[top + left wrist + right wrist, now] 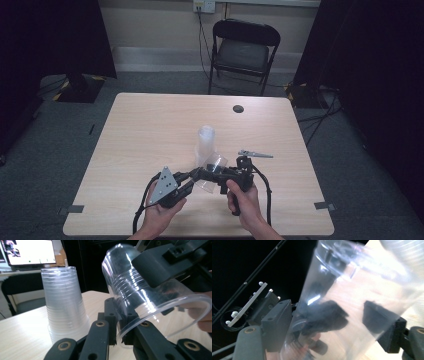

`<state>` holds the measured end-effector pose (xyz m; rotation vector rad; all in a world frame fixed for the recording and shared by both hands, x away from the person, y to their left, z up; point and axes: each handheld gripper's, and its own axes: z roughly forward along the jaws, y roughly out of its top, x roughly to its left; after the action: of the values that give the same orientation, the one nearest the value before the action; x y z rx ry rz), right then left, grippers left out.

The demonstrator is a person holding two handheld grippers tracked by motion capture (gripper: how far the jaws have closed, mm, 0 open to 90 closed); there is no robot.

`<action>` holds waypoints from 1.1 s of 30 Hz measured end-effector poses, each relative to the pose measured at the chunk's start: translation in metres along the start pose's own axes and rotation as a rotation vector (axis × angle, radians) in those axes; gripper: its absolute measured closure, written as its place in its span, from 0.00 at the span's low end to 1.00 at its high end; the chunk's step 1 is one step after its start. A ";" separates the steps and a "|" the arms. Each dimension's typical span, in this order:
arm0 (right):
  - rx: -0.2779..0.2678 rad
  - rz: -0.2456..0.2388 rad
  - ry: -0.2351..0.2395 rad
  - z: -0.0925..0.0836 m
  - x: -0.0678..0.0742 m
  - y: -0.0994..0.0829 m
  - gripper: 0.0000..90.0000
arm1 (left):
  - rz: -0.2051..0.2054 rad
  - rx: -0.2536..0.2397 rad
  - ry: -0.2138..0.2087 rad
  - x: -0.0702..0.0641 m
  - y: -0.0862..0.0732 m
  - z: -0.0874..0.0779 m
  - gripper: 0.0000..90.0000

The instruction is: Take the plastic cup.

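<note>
Grey carpet, a black folding chair (245,52) against the far wall, and a pale wood counter (150,130) out front. Near the middle of it stands an upside-down stack of clear plastic cups (205,145), and just on the person's side of that stack both hands are busy with a single clear plastic cup (214,167) held off the surface. The left hand-held gripper (119,333) is pinched tight on the cup's rim, one jaw inside and one outside. The right hand-held gripper (337,325) straddles the cup wall higher up; its jaws sit on either side of the body and look clamped on it. The cup lies tilted on its side, long axis running between the two grippers, mouth toward the left one, base toward the right. Both are equally close, so my read is whichever lets go decides where the cup goes.
</note>
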<state>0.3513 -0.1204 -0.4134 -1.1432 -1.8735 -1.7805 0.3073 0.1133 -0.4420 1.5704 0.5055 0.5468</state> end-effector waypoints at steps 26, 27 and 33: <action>-0.070 -0.097 -0.061 -0.023 -0.003 0.012 0.25 | -0.105 0.112 -0.083 0.010 -0.004 -0.012 0.95; -0.073 -0.105 -0.068 -0.025 -0.003 0.013 0.25 | -0.110 0.124 -0.082 0.011 -0.004 -0.013 0.95; -0.071 -0.157 -0.118 -0.027 -0.003 0.014 0.25 | -0.147 0.238 -0.110 0.013 0.006 -0.014 0.95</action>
<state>0.3556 -0.1486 -0.4006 -1.1792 -2.0331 -1.9157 0.3090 0.1319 -0.4349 1.7615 0.6134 0.2941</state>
